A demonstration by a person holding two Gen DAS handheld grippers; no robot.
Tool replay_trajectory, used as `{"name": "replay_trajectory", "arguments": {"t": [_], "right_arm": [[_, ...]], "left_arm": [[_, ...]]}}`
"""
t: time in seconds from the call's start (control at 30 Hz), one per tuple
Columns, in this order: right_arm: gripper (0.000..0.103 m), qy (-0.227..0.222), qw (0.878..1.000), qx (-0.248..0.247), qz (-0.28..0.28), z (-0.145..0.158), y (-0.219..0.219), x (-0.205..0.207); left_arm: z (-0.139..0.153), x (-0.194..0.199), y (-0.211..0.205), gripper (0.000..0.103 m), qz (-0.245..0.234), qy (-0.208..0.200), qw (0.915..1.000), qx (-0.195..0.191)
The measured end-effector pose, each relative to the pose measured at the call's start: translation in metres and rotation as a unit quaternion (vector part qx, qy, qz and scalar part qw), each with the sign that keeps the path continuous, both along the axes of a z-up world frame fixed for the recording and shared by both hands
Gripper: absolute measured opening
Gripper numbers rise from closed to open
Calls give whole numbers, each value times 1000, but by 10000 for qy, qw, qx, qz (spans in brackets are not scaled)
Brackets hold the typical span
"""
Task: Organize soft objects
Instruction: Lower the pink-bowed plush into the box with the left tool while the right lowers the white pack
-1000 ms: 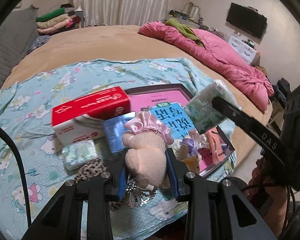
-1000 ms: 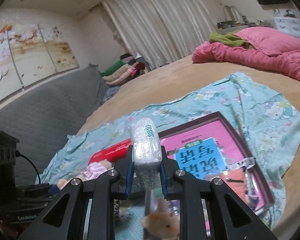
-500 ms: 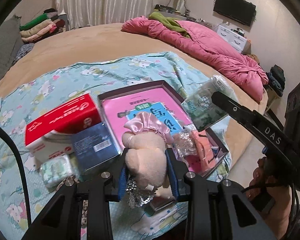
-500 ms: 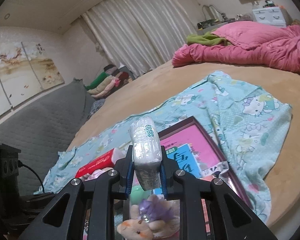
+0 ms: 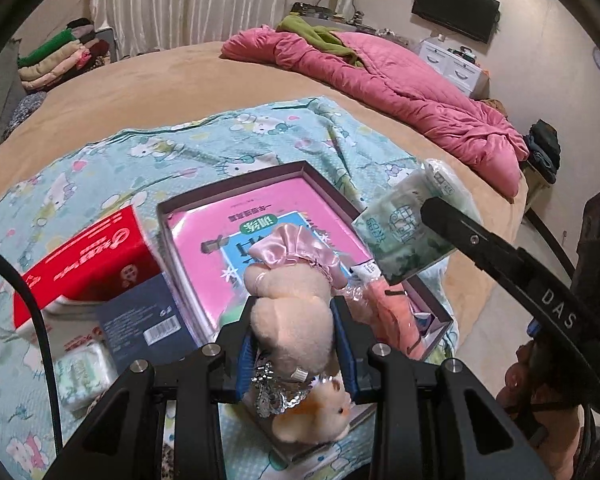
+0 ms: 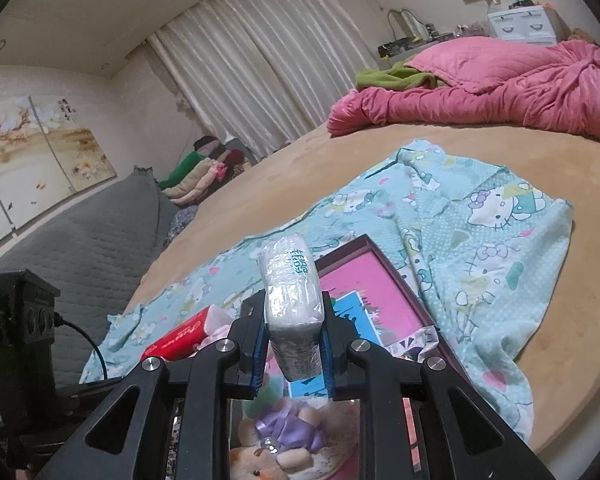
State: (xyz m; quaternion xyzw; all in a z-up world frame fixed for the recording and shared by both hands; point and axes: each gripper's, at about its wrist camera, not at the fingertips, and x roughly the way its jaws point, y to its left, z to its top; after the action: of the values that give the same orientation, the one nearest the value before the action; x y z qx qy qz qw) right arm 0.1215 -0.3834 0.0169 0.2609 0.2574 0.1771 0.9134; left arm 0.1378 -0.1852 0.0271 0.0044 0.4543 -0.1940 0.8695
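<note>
Beige plush toy (image 5: 290, 320) is pinched between the blue pads of the left gripper (image 5: 294, 354), held above the dark shallow box (image 5: 340, 194) lined with a pink booklet (image 5: 224, 248). Tissue pack (image 6: 292, 292) is clamped upright in the right gripper (image 6: 293, 354), over the same box on the cartoon-print sheet (image 6: 492, 232) spread across the bed (image 5: 160, 88). Red carton (image 5: 80, 256) is seen just left of the box.
</note>
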Motion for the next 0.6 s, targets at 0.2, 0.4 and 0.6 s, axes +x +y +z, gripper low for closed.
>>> {"name": "replay_trajectory", "arguments": {"t": [0.2,0.4,0.6], "right_arm": [[22,77,9999,25,-62,-5,-1,5],[22,111,9999,-7,-67,-9,1,8],[22,147,9998,-9,-119,-13,0,12]], "left_arm": [[-11,17,-8,35,-79,159,9998,36],[-26,32,-12,35,-102,316,9994,63],[-36,37,-15,35,-108,371,9992,122]]}}
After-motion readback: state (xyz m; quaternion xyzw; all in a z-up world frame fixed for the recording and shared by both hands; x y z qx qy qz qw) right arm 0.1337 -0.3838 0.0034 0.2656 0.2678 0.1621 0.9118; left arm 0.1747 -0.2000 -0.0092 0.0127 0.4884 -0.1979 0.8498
